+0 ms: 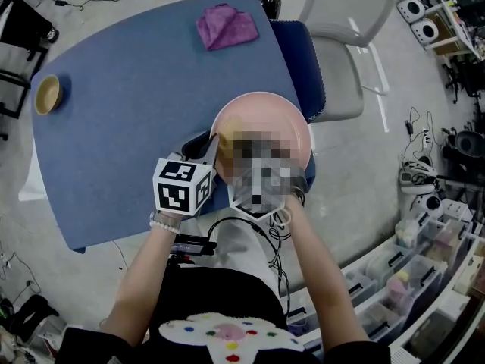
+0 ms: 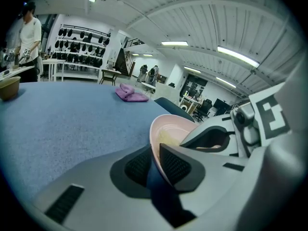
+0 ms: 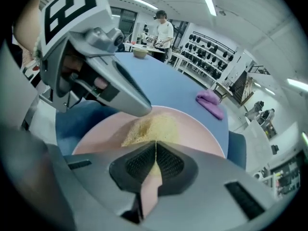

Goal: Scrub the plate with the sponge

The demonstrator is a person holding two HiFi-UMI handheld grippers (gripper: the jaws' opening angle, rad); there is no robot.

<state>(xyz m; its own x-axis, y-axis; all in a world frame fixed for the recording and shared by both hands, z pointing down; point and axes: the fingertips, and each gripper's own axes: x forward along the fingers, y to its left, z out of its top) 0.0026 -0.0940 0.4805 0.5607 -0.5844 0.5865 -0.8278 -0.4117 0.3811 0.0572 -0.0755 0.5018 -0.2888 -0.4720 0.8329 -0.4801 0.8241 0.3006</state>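
A pink plate (image 1: pixel 265 112) is held tilted over the blue table's near right edge. My left gripper (image 1: pixel 214 149), under its marker cube, is shut on the plate's left rim; in the left gripper view the jaws (image 2: pixel 155 150) pinch the rim of the plate (image 2: pixel 168 126). My right gripper (image 3: pixel 155 146) is shut on a thin yellow sponge (image 3: pixel 151 129), which is pressed against the inside of the plate (image 3: pixel 197 129). In the head view a mosaic patch hides most of the right gripper. The left gripper (image 3: pixel 139 107) points at the sponge from the left.
A purple cloth (image 1: pixel 226 26) lies at the far side of the blue table (image 1: pixel 136 89). A small wooden bowl (image 1: pixel 47 94) sits at its left end. A grey chair (image 1: pixel 341 59) stands to the right, and storage bins (image 1: pixel 424 279) line the floor. A person (image 3: pixel 163 30) stands far off.
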